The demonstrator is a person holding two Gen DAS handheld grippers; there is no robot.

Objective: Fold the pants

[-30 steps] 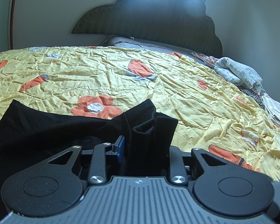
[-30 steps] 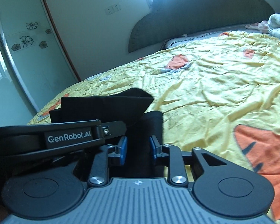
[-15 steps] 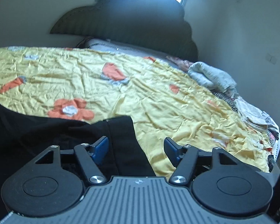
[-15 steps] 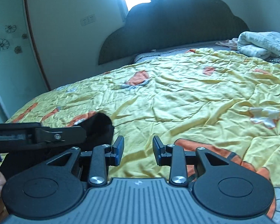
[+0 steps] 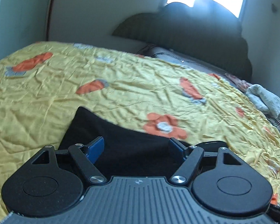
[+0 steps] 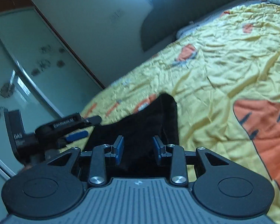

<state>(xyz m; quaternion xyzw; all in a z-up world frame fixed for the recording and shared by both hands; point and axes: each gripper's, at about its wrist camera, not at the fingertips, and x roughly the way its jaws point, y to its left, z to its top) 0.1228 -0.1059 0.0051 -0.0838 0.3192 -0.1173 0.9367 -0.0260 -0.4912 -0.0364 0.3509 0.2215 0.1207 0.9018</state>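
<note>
Black pants (image 5: 121, 140) lie folded flat on the yellow flowered bedspread (image 5: 121, 93). My left gripper (image 5: 138, 147) is open wide above them, holding nothing. In the right wrist view the pants (image 6: 151, 123) show as a dark folded shape with a pointed far corner. My right gripper (image 6: 138, 147) is open over their near edge and holds nothing. The left gripper also shows in the right wrist view (image 6: 78, 128), off the pants' left side.
A dark scalloped headboard (image 5: 196, 33) stands at the bed's far end. A heap of pale clothes (image 5: 265, 100) lies at the right edge. A glass wardrobe door with flower stickers (image 6: 28, 71) stands left of the bed.
Both grippers were shut on folds of the pants a second ago; they let go and opened. The pants now lie flat. Both grippers have since swung left and tilted.
</note>
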